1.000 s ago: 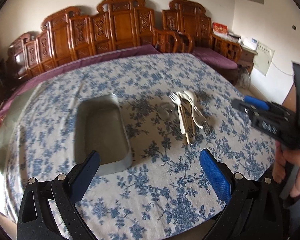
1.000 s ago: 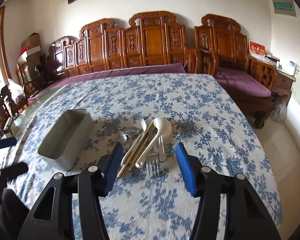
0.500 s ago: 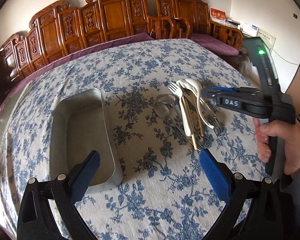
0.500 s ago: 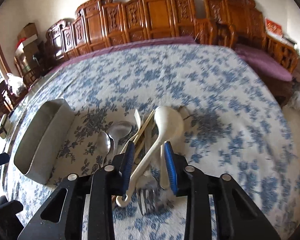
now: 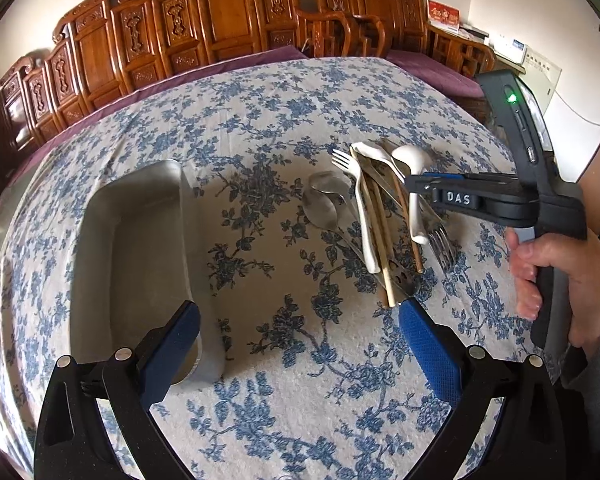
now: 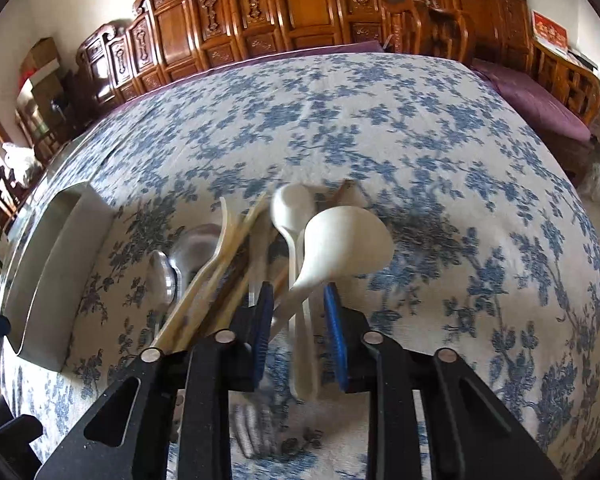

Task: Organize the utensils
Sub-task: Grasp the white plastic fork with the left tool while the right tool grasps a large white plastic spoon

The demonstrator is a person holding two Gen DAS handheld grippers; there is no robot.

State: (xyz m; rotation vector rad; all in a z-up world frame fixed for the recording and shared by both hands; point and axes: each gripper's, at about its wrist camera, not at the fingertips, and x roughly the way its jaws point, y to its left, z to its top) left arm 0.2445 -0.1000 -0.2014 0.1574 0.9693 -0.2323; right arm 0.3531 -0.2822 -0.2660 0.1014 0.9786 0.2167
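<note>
A desk under a cream cloth printed with blue flowers fills both views. Behind its far edge runs a purple cushioned bench with tall carved wooden backs, and white walls rise beyond; cardboard boxes stand in the far left corner in the right wrist view.

Nearest in the left wrist view, the left hand-held gripper hangs over bare cloth with its blue pads wide apart and nothing between them, released. Its left pad overlaps the near corner of a tray.

The utensils lie in a loose pile right of the tray, well apart from it: two metal spoons, a white plastic fork, chopsticks, white ladle-shaped spoons and a metal fork with tines toward the camera.

The right hand-held gripper, gripped by a hand, reaches into the pile from the right. Its jaws are closing, with the handle of a white spoon between the pads; the bowl of that spoon sticks out ahead, tilted above the others. Whether the pads already press on the handle cannot be told.

The tray is a grey metal rectangle with rounded corners and plain walls, and it is empty.
</note>
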